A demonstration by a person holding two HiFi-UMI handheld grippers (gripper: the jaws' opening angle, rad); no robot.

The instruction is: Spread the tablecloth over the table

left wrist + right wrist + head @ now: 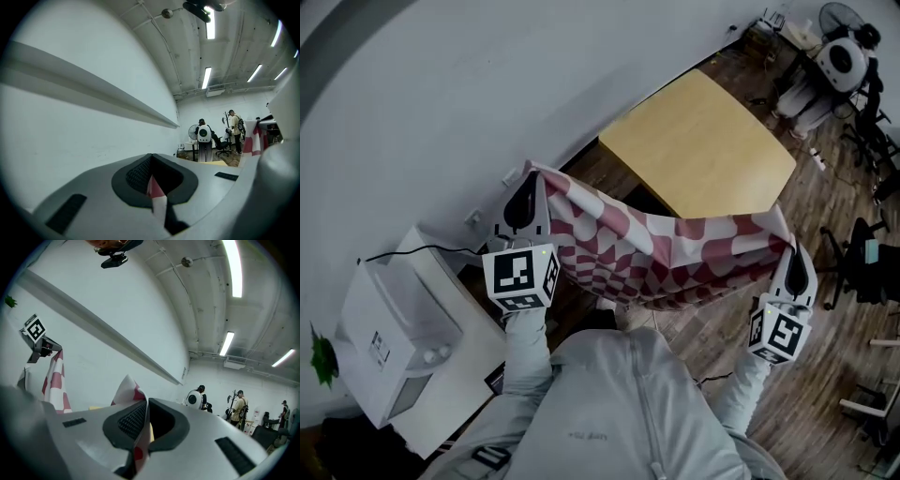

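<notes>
Left gripper (528, 183): left of centre in the head view, with its jaws closed on one corner of the tablecloth (675, 248). In the left gripper view, a narrow red-and-white strip of cloth sits pinched between the dark pads (136, 176).

Right gripper (791, 248): right of centre in the head view, with its jaws closed on the opposite corner. In the right gripper view, the cloth runs down through the gap between the pads (126, 423), and a folded peak stands above them.

Tablecloth: red-and-white pattern. It is held in the air, stretched between the two grippers across the middle of the head view. The top edge sags slightly at mid-span and the rest hangs down below it.

Table (703, 141): light wood top, upper centre-right of the head view, beyond the cloth. In the picture the cloth's top edge overlaps the table's near edge. Whether they touch cannot be told.

Cross view: the right gripper view shows the left gripper at upper left, with cloth hanging from it.

White box (394, 337): lower left of the head view, beside the left sleeve.

Floor (825, 375): dark wood planks, right side of the head view.

Background: people (204, 133) stand far off, right of centre in the left gripper view.
</notes>
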